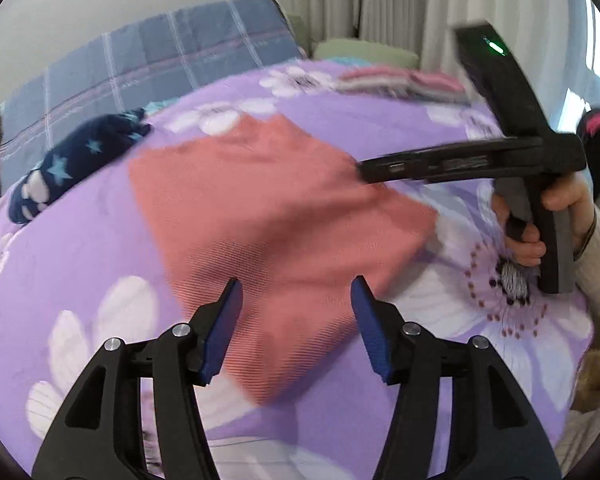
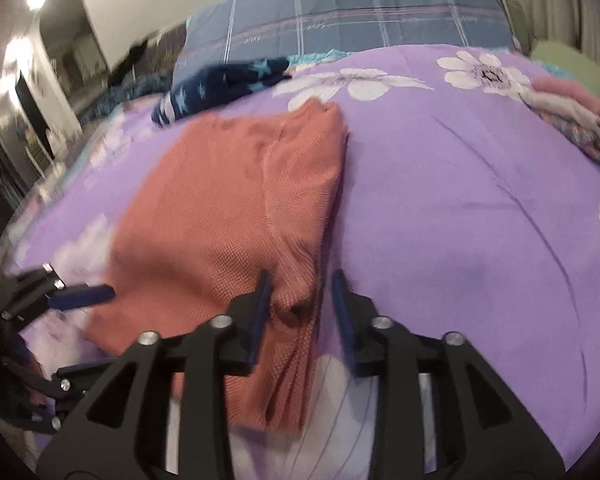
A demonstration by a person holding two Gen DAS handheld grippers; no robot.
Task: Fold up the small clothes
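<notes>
A salmon-pink knit garment lies folded flat on the purple flowered bedspread; it also shows in the right wrist view. My left gripper is open above the garment's near edge, holding nothing. My right gripper is open with its jaws astride the garment's near right corner. The right gripper's body shows in the left wrist view at the garment's right edge. The left gripper's blue fingertips show at the garment's left edge in the right wrist view.
A navy star-patterned garment lies at the far left of the bed, also in the right wrist view. A stack of folded pink and grey clothes sits at the far right. A blue plaid pillow lies behind.
</notes>
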